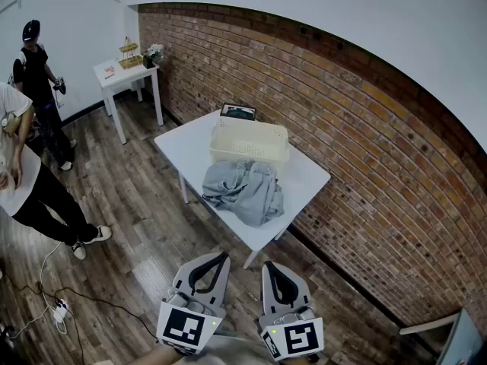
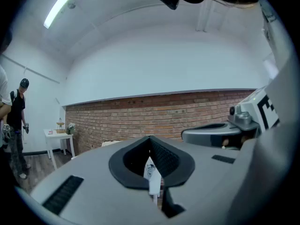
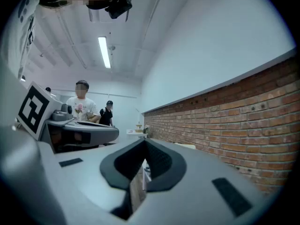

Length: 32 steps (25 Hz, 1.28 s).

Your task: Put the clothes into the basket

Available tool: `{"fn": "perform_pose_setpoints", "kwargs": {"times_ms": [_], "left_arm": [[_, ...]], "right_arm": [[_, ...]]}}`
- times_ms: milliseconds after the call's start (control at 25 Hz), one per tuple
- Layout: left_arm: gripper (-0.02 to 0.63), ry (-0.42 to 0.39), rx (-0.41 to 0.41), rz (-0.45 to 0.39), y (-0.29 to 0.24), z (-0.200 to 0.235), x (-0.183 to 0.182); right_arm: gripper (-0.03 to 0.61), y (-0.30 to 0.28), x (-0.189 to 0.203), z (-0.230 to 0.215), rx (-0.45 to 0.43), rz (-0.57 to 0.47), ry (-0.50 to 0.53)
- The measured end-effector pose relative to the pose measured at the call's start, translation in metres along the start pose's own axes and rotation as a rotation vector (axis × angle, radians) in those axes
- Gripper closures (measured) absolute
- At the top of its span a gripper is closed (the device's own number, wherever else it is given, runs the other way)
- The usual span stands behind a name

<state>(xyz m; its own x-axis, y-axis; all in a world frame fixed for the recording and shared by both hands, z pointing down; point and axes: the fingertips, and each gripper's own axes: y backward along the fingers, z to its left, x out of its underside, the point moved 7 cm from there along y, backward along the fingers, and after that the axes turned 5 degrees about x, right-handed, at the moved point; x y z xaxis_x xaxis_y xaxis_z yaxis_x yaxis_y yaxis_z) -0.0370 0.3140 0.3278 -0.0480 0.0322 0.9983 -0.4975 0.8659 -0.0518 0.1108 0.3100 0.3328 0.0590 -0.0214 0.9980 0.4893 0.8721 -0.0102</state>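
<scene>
Left hand-held gripper (image 1: 216, 257) and right hand-held gripper (image 1: 271, 265) are closed, empty; one basket (image 1: 248, 151), one clothes heap (image 1: 245, 190).

Place: a sparse lab or recording room, not a lived-in home.
Walls: one bare brick wall (image 1: 365, 143); the rest are plain white.
Floor: wood-look planks (image 1: 137, 196), with loose cables (image 1: 84, 299) and a power strip (image 1: 58, 311).
Furniture: a plain white desk (image 1: 179, 147) and a smaller desk (image 1: 114, 78) in the corner.
Lighting: a ceiling tube lamp (image 2: 61, 6).
People: one bystander (image 1: 34, 59) and a second bystander (image 1: 23, 181) stand nearby.
</scene>
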Motion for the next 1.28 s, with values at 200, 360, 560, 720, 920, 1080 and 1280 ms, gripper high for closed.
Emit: {"fn": "perform_pose_setpoints", "kwargs": {"times_ms": [200, 360, 560, 720, 920, 1080, 1280], "left_arm": [[0.606, -0.006, -0.004, -0.014, -0.001, 0.004, -0.002], [0.606, -0.001, -0.004, -0.011, -0.004, 0.002, -0.001], [0.606, 0.014, -0.015, 0.001, -0.008, -0.001, 0.003], [0.606, 0.020, -0.030, 0.008, -0.011, -0.004, 0.006], [0.606, 0.003, -0.066, 0.007, -0.010, -0.004, 0.009], [0.606, 0.006, -0.086, 0.009, -0.009, -0.003, 0.011], [0.606, 0.017, -0.105, 0.017, -0.010, -0.002, 0.012]], "right_arm": [[0.574, -0.003, 0.000, 0.002, 0.000, -0.006, 0.005], [0.574, -0.001, 0.002, -0.002, 0.007, 0.002, 0.003], [0.572, 0.003, 0.003, -0.011, 0.008, -0.014, -0.008], [0.572, 0.007, 0.006, -0.023, 0.009, -0.027, -0.030], [0.572, 0.010, 0.009, -0.031, 0.005, -0.047, -0.022], [0.572, 0.011, 0.013, -0.037, -0.007, -0.045, -0.025], [0.572, 0.011, 0.015, -0.043, -0.009, -0.032, -0.029]]}}
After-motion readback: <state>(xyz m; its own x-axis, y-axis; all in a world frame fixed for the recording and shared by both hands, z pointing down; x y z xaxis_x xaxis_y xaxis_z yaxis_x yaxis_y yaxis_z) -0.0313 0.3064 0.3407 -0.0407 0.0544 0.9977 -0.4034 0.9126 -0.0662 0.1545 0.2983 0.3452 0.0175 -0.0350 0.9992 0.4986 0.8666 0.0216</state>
